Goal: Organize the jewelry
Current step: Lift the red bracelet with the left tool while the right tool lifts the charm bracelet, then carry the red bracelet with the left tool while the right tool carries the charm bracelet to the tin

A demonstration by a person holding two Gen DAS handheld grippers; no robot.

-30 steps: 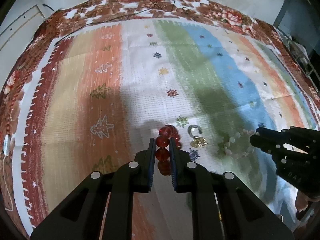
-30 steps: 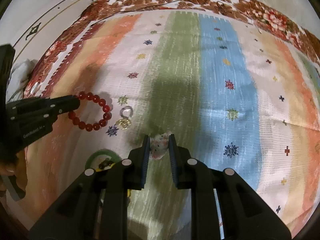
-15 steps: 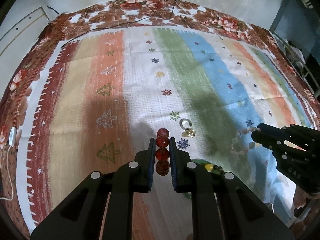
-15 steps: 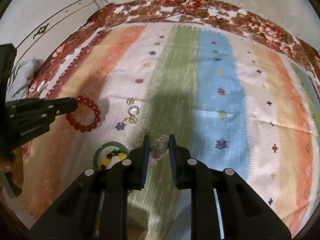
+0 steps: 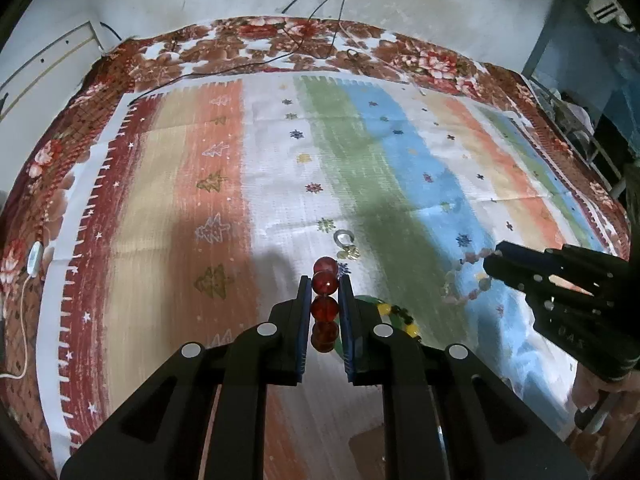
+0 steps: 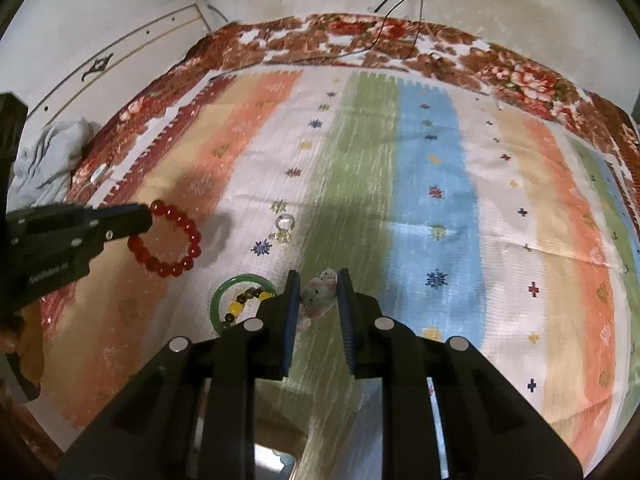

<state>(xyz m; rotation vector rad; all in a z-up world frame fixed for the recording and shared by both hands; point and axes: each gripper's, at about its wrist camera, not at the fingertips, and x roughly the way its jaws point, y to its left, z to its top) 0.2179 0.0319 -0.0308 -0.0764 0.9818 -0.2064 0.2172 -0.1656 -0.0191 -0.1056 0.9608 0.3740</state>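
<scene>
My left gripper [image 5: 324,284] is shut on a red bead bracelet [image 5: 325,304] and holds it above the striped cloth; in the right wrist view the bracelet [image 6: 172,240] hangs from that gripper [image 6: 146,218] as a full ring. My right gripper [image 6: 318,280] is shut on a pale pink bead bracelet [image 6: 318,298], which shows dangling from it [image 5: 490,266] in the left wrist view [image 5: 464,284]. A green bangle [image 6: 218,304] with a yellow and dark bead bracelet [image 6: 244,300] inside lies on the cloth. A silver ring and gold charm [image 6: 285,229] lie beyond it.
The striped cloth [image 6: 432,184] covers a floral blanket [image 6: 520,76] against a white wall. A grey cloth heap [image 6: 48,160] lies at the left edge. A white cable device [image 5: 35,256] rests on the blanket's left side. A blue cabinet [image 5: 592,60] stands at the far right.
Both grippers have lifted their bracelets up off the cloth and drawn back. The green bangle with the yellow beads has come into view below them.
</scene>
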